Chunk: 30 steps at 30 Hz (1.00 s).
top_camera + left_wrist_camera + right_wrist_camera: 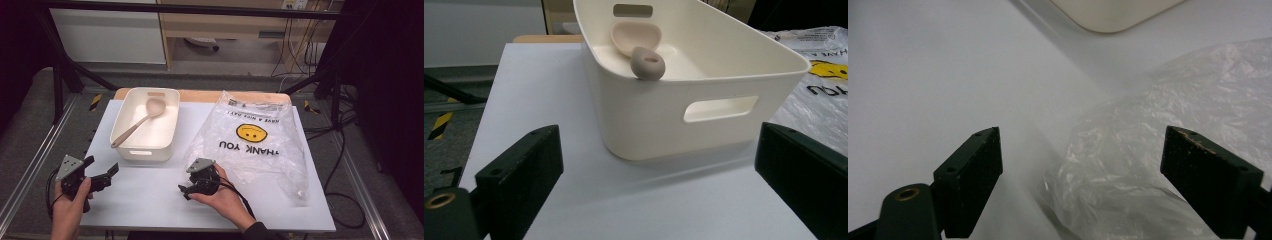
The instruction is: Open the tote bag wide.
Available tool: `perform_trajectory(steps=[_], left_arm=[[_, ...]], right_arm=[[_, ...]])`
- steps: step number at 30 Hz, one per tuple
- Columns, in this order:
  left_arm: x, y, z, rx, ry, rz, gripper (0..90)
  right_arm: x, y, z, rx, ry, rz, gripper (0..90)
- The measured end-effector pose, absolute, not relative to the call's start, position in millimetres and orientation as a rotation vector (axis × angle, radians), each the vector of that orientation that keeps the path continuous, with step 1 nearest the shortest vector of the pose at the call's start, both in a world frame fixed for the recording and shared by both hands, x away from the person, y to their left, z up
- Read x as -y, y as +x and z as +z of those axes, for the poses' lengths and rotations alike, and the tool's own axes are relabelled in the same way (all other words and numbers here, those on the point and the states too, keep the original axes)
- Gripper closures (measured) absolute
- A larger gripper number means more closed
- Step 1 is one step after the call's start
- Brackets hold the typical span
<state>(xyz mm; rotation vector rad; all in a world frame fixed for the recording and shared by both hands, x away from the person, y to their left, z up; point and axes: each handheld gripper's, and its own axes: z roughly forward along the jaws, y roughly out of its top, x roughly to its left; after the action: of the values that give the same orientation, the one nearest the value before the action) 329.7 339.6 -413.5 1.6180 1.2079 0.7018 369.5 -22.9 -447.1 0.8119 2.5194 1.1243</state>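
right gripper (1080,165): jaws spread, nothing pinched, straddling the near edge of the crinkled clear plastic bag with yellow smiley print (252,140), poised to catch it | left gripper (659,175): released, idle, facing white plastic bin (704,107) holding beige spoon (135,125) | bag flat on white table (150,200), beside bin

Crinkled glossy clear plastic bag (255,142); smooth matt white plastic bin (146,125).
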Motion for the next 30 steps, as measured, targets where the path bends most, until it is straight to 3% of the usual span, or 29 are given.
perform_trajectory(steps=[5, 7, 8, 9, 11, 13, 14, 15, 17, 21, 30], left_arm=[[-339, 330, -413, -1.206, 1.619, 0.703, 4.6], [-339, 330, -413, -1.206, 1.619, 0.705, 4.6], [-339, 330, -413, -1.206, 1.618, 0.703, 4.6], [-339, 329, -413, -1.206, 1.618, 0.703, 4.6], [-339, 330, -413, -1.204, 1.619, 0.704, 4.6], [-339, 330, -413, -1.204, 1.620, 0.701, 4.6], [-339, 330, -414, -1.204, 1.622, 0.701, 4.6], [-339, 330, -414, -1.204, 1.625, 0.702, 4.6], [-339, 330, -414, -1.203, 1.622, 0.701, 4.6], [-339, 329, -413, -1.204, 1.619, 0.705, 4.6], [-338, 329, -413, -1.200, 1.625, 0.710, 4.7]], right_arm=[[29, 366, -454, -2.543, 0.822, 1.098, 21.5], [31, 365, -457, -2.552, 0.821, 1.090, 31.5], [31, 365, -457, -2.552, 0.821, 1.090, 31.5], [32, 366, -457, -2.544, 0.814, 1.106, 42.9], [33, 366, -457, -2.538, 0.815, 1.107, 45.9], [34, 366, -457, -2.529, 0.819, 1.125, 56.6], [35, 367, -457, -2.515, 0.829, 1.136, 68.8], [35, 367, -457, -2.515, 0.829, 1.136, 68.8], [36, 374, -459, -2.490, 0.863, 1.164, 81.6], [36, 380, -459, -2.464, 0.895, 1.164, 86.6], [34, 398, -457, -2.388, 1.005, 1.197, 87.3]])
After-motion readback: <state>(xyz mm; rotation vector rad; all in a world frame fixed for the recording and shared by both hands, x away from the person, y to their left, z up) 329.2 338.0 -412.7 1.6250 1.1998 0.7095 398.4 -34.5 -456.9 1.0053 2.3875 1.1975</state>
